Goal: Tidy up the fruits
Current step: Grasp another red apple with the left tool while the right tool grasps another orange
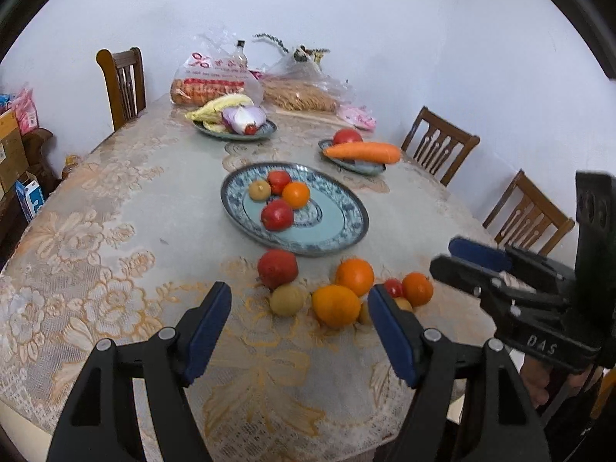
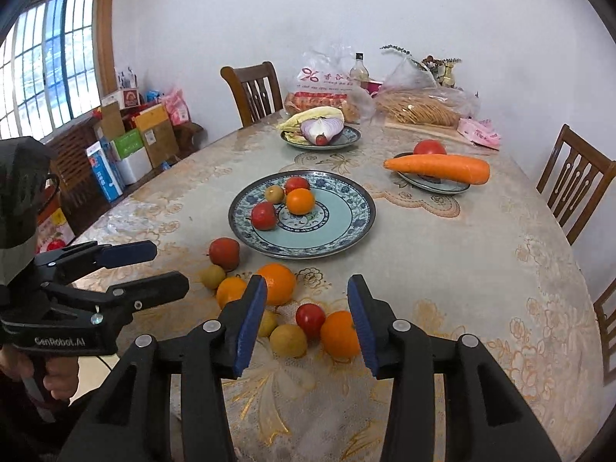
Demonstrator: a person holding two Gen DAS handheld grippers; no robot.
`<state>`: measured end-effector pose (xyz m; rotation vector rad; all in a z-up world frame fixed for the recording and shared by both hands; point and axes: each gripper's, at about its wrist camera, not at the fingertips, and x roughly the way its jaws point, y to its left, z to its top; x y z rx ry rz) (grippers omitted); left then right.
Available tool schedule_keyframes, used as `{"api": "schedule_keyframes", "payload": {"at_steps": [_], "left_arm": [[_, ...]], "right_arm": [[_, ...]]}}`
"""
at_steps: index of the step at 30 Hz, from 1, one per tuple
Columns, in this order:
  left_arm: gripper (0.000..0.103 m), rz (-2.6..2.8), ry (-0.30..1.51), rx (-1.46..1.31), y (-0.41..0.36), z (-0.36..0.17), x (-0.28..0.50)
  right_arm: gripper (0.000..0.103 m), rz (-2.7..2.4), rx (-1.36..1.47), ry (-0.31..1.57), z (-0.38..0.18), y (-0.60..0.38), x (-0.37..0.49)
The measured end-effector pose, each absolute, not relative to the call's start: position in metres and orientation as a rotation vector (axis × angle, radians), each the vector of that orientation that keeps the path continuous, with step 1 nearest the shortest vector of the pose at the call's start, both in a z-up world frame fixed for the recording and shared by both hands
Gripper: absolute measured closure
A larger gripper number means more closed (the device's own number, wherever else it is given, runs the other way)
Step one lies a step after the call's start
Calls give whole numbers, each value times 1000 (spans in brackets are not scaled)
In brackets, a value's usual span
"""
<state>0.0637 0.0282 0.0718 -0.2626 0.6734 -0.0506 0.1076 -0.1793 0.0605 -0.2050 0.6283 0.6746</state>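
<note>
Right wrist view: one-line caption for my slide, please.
Open right gripper hovers over loose fruit on the lace tablecloth; four pieces already on the blue patterned plate.

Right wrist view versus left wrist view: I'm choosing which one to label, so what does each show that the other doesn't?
Only the right wrist view shows the window and the stacked boxes beneath it, plus the left gripper from the side.

Only the left wrist view shows the right gripper from the side.

Both show the large blue plate holding four fruits, loose fruit on the tablecloth in front of it, the carrot on a small plate, and both grippers open and empty.
</note>
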Motion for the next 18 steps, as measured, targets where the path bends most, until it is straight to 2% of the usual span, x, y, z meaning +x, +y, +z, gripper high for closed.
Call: {"api": "schedule_keyframes", "payload": {"at_steps": [3, 5, 8, 18], "left_arm": [[32, -71, 650, -302, 37, 74, 72], [46, -90, 651, -341, 44, 73, 82], [59, -104, 688, -398, 52, 63, 103], [59, -64, 784, -426, 58, 31, 131]], "right_arm": [[58, 707, -181, 642, 60, -178, 112], [58, 745, -140, 684, 56, -174, 123], [58, 753, -97, 748, 47, -169, 139], [58, 797, -133, 838, 22, -138, 160]]}}
